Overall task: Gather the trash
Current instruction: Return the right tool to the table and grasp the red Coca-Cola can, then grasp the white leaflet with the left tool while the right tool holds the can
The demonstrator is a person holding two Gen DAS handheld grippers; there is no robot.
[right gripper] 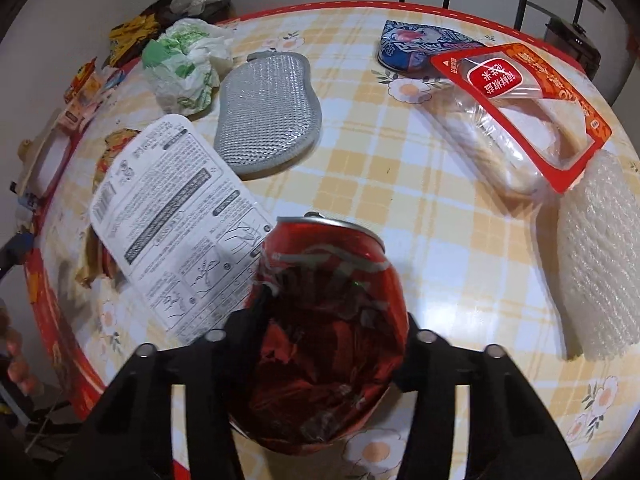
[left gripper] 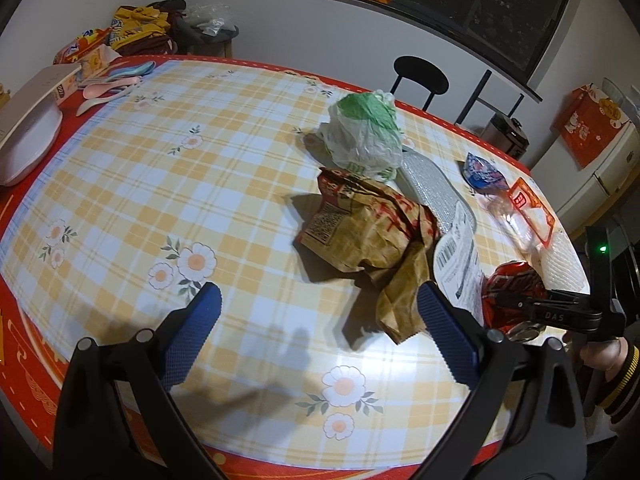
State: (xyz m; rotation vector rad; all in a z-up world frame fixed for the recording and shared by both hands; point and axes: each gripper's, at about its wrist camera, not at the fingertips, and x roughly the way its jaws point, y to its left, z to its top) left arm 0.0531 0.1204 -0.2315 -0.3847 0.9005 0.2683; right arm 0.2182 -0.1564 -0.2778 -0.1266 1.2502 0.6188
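Note:
My right gripper (right gripper: 326,320) is shut on a crushed red soda can (right gripper: 324,300) and holds it above the table; the can also shows in the left wrist view (left gripper: 512,284). My left gripper (left gripper: 318,304) is open and empty, its blue fingers (left gripper: 200,320) just short of a crumpled brown paper bag (left gripper: 372,236). Behind that lies a crumpled green-and-white wrapper (left gripper: 366,136). A white printed card (right gripper: 176,216), a clear red-labelled package (right gripper: 516,120) and a blue wrapper (right gripper: 416,46) lie on the table.
The table has a yellow plaid floral cloth (left gripper: 200,168). A grey mesh pad (right gripper: 268,112) and white bubble wrap (right gripper: 600,256) lie near the trash. A white box (left gripper: 28,136), spoons (left gripper: 116,84) and snack packs sit at the far left. A black chair (left gripper: 420,76) stands behind.

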